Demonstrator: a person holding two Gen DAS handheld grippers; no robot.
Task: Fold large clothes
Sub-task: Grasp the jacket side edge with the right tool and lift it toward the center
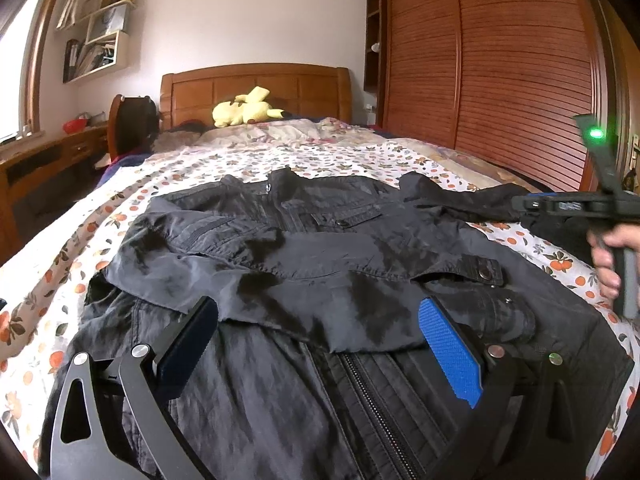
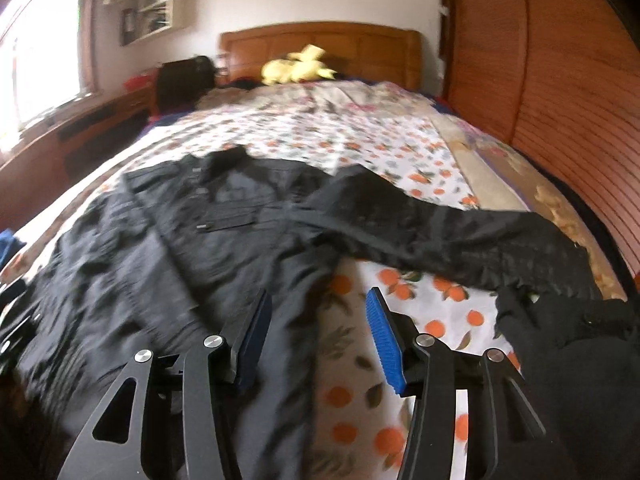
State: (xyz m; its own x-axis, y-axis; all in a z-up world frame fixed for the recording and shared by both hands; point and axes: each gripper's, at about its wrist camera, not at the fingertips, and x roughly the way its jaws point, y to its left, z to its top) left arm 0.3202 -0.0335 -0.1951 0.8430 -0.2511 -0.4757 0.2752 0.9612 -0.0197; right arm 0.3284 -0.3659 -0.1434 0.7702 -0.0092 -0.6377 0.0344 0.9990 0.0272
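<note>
A black zip-up jacket (image 1: pixel 304 248) lies spread on the bed, front up, one sleeve folded across its chest. My left gripper (image 1: pixel 320 320) is open just above the jacket's lower front, its jaws either side of the folded sleeve's cuff edge. The right gripper (image 1: pixel 560 204) shows at the right of the left wrist view, held in a hand. In the right wrist view the jacket (image 2: pixel 168 240) is blurred, and its other sleeve (image 2: pixel 440 236) stretches out to the right. My right gripper (image 2: pixel 318 316) is open and empty above the jacket's right edge.
The bed has an orange-fruit patterned sheet (image 1: pixel 280 160) and a wooden headboard (image 1: pixel 256 88) with a yellow plush toy (image 1: pixel 244 110). A slatted wooden wardrobe (image 1: pixel 500 64) runs along the right side. A desk (image 1: pixel 44 156) stands left under a window.
</note>
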